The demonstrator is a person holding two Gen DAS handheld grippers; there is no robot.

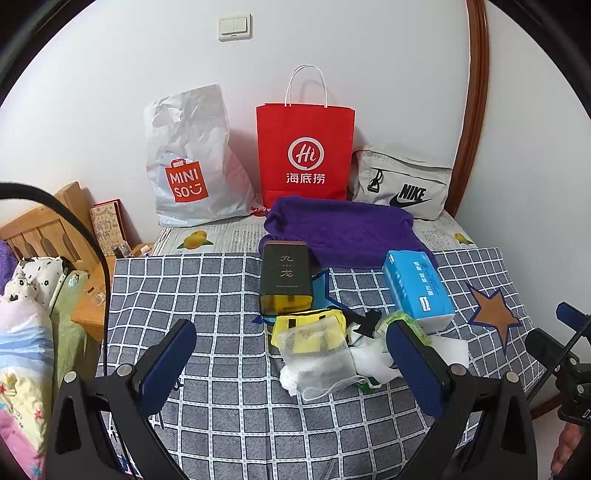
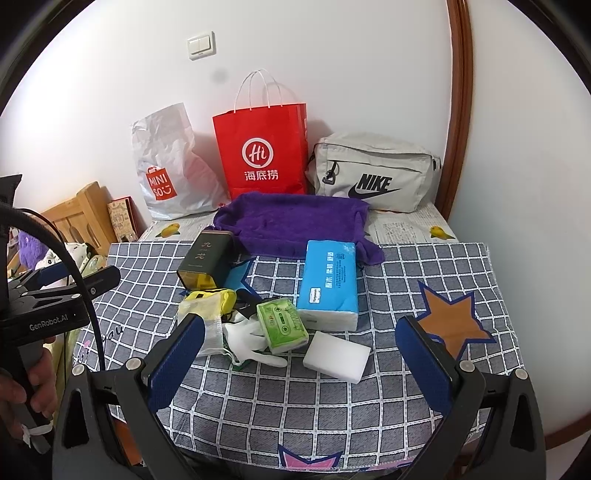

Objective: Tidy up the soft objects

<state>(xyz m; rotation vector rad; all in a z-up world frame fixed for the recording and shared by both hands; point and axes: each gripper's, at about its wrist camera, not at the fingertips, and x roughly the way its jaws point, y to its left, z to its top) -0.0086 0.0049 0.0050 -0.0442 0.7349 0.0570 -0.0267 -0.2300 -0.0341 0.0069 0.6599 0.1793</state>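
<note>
Purple towel (image 2: 295, 225) lies at twelve o'clock, likely awaiting sorting; left gripper (image 1: 295, 365) and right gripper (image 2: 301, 362) both spread, empty.

1. Light switch (image 1: 235, 27) on white wall.
2. Wooden headboard (image 1: 44, 225) far left, with a printed card (image 1: 107, 225) leaning just beside it.
3. Curved wooden frame (image 2: 460, 103) on the right.
4. Dark tin box (image 1: 285, 275), on its side on the checked cloth (image 1: 221, 295).
5. Fruit-print newspaper (image 1: 214, 236) under the cloth's far edge.

2 wrist fisheyes side by side, close, facing the same cluttered checked cloth (image 1: 221, 295) and wall.
</note>
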